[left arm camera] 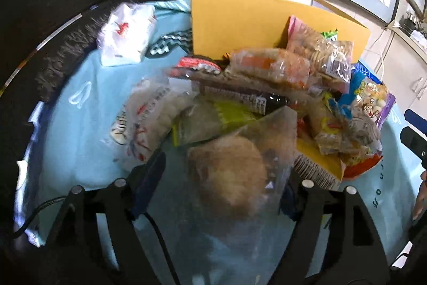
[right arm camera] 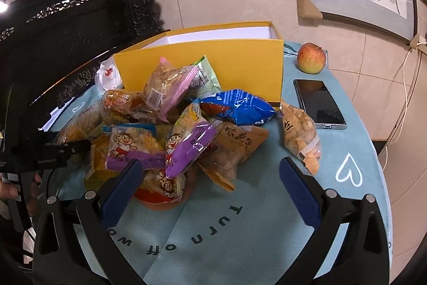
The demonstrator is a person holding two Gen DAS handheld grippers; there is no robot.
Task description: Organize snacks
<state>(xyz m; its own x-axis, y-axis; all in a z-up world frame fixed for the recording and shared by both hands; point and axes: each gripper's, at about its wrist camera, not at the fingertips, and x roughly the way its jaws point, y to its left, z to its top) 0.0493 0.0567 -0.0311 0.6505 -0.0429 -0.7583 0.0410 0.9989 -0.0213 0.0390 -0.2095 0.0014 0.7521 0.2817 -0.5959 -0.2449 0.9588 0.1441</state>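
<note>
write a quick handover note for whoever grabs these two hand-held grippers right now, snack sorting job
Left hand-held gripper: jaws part open around a clear packet with a brown bun-like snack; the view is blurred, so I cannot tell whether the pads press on it.
Right hand-held gripper: open, empty, above the blue tablecloth just short of the snack pile.
Yellow box: open behind the pile; what shows of its inside is bare.
One peanut bag lies apart beside the phone; an apple sits behind it.
Done: apparently nothing boxed. Left: the whole pile.
</note>
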